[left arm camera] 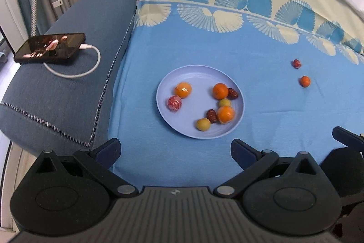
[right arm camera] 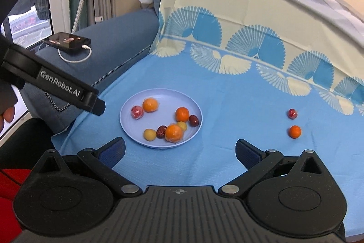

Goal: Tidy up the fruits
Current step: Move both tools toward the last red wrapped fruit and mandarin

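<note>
A pale blue plate [left arm camera: 173, 81] [right arm camera: 134, 106] sits on the blue cloth and holds several small fruits: oranges, yellow ones, dark red dates and a wrapped red one. Off to the right, an orange [left arm camera: 304, 81] [right arm camera: 295, 131] and a red wrapped fruit [left arm camera: 297, 63] [right arm camera: 292, 113] lie loose on the cloth. My left gripper [left arm camera: 175, 152] hovers open in front of the plate with nothing between its fingers. My right gripper [right arm camera: 180, 153] is open wide too, empty, just before the plate's near rim. The left gripper's finger [right arm camera: 91, 103] also shows in the right wrist view.
A phone [left arm camera: 50, 47] [right arm camera: 68, 40] on a white charging cable rests on the blue sofa arm [left arm camera: 68, 95] at the left. The patterned cloth [left arm camera: 227, 3] drapes up the backrest behind the plate. A window [right arm camera: 27, 22] is at far left.
</note>
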